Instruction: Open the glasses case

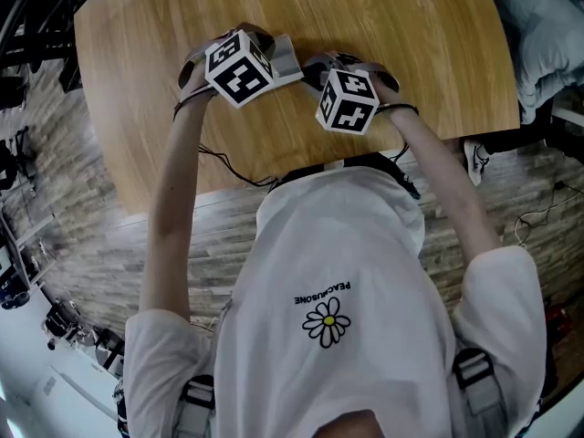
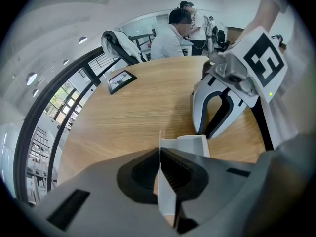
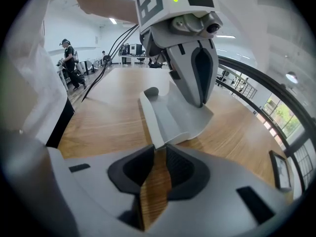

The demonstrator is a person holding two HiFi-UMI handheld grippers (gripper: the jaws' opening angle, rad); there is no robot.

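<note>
A light grey glasses case (image 1: 288, 57) lies on the wooden table (image 1: 411, 44) between my two grippers. My left gripper (image 2: 159, 149) is shut on a thin upright flap of the case (image 2: 190, 144); in the right gripper view the left gripper (image 3: 198, 98) comes down onto the far side of the case (image 3: 173, 115). My right gripper (image 3: 158, 149) holds the near corner of the case between its jaw tips, with wood showing through the gap behind. The left gripper view has the right gripper (image 2: 205, 128) standing just beyond the case. What is inside the case is hidden.
A small framed picture (image 2: 121, 80) lies flat further out on the table, also at the right edge of the right gripper view as the picture (image 3: 279, 169). People (image 2: 170, 38) and a chair (image 2: 121, 46) are beyond the table's far edge. Black cables (image 1: 228, 167) hang off the near edge.
</note>
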